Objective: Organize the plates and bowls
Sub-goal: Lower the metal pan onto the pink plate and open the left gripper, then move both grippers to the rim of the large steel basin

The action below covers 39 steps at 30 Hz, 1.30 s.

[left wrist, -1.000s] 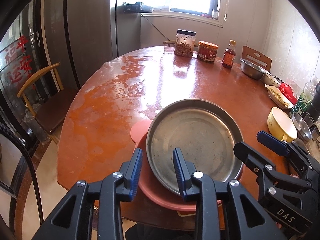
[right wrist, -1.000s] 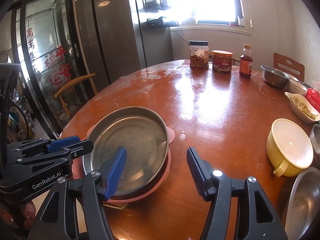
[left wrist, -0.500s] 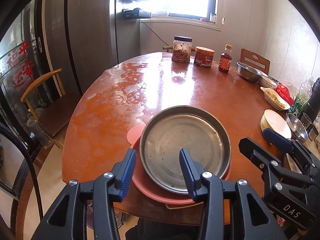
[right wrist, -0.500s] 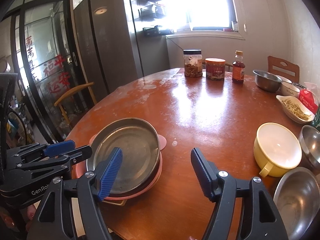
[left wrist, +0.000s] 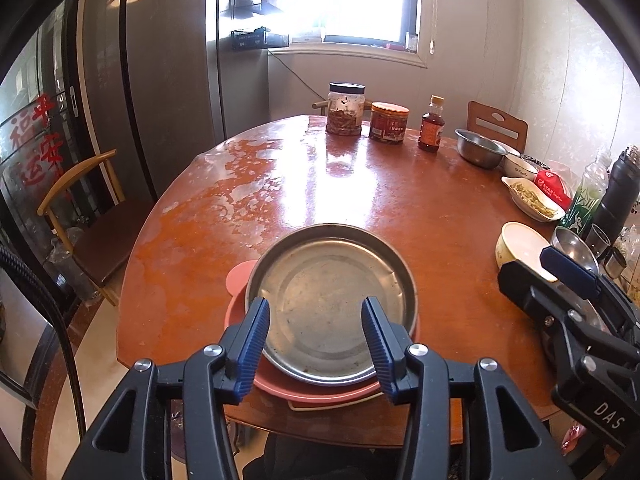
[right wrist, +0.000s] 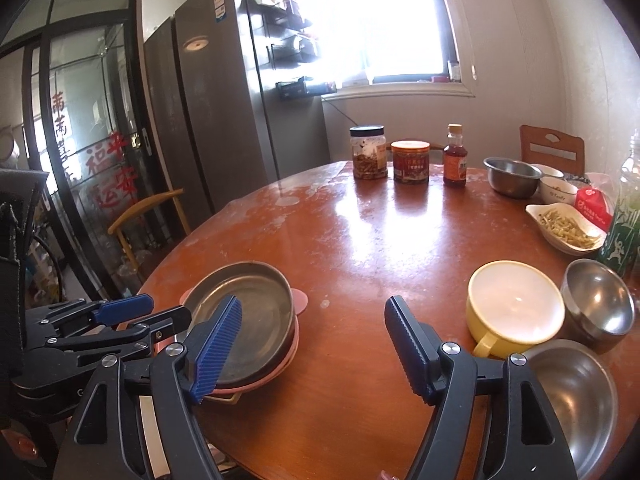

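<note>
A round steel plate (left wrist: 328, 300) lies stacked on a pink plate (left wrist: 280, 390) at the near edge of the brown table (left wrist: 360, 184). My left gripper (left wrist: 316, 344) hovers open above the steel plate's near rim, touching nothing. In the right wrist view the same steel plate (right wrist: 248, 312) sits at the left. My right gripper (right wrist: 312, 344) hangs over bare table between that stack and a yellow handled bowl (right wrist: 516, 308). Its jaws are opening and nothing is between them.
Two steel bowls (right wrist: 600, 304) (right wrist: 568, 396) stand by the yellow bowl. Further back are a white dish of food (right wrist: 568, 228), a steel bowl (right wrist: 512, 176), two jars (right wrist: 368, 156) and a sauce bottle (right wrist: 454, 160). A wooden chair (left wrist: 80, 208) stands left of the table.
Both grippers have pulled back and risen from the plate stack. The left gripper's jaws, earlier narrow over the steel plate's near rim, now stand wider; the right's have widened too.
</note>
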Each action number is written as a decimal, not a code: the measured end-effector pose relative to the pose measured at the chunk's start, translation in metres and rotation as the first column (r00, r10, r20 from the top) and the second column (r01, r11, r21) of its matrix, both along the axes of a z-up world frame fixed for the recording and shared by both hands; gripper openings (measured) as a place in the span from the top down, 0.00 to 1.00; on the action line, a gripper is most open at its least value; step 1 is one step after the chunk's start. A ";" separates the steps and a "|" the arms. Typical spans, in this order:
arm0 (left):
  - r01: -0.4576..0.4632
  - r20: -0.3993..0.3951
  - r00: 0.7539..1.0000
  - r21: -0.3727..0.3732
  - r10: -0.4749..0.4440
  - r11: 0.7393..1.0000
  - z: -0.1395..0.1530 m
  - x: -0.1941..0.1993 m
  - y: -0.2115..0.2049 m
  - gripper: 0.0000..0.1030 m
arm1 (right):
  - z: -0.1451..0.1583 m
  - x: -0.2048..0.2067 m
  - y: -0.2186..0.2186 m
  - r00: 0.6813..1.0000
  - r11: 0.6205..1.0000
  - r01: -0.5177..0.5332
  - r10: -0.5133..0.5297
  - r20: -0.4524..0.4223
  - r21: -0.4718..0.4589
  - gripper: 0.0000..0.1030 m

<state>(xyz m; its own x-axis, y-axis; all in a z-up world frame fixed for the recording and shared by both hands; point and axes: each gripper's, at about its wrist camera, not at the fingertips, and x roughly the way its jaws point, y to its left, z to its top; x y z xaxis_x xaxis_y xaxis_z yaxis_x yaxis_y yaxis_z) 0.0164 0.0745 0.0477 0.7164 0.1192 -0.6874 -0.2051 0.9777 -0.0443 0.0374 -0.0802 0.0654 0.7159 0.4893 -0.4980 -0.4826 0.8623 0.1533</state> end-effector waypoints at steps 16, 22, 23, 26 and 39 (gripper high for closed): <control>0.048 0.045 0.998 0.005 -0.049 0.999 0.027 -0.002 -0.035 0.51 | 0.032 -0.017 -0.043 0.993 0.998 0.054 -0.058 0.104 0.041 0.22; 0.071 0.052 0.996 0.016 -0.071 0.997 0.032 0.000 -0.051 0.50 | 0.039 -0.020 -0.063 0.988 0.995 0.086 -0.091 0.123 0.045 0.21; 0.074 0.051 0.996 0.019 -0.075 0.997 0.032 0.000 -0.055 0.50 | 0.040 -0.021 -0.068 0.987 0.994 0.092 -0.098 0.125 0.050 0.21; 0.087 0.050 0.995 0.025 -0.088 0.996 0.034 0.002 -0.064 0.50 | 0.042 -0.021 -0.081 0.988 0.993 0.095 -0.103 0.112 0.077 0.21; 0.161 0.046 0.986 0.024 -0.162 0.987 0.032 0.016 -0.111 0.50 | 0.046 -0.031 -0.147 0.969 0.974 0.202 -0.214 0.120 0.107 0.20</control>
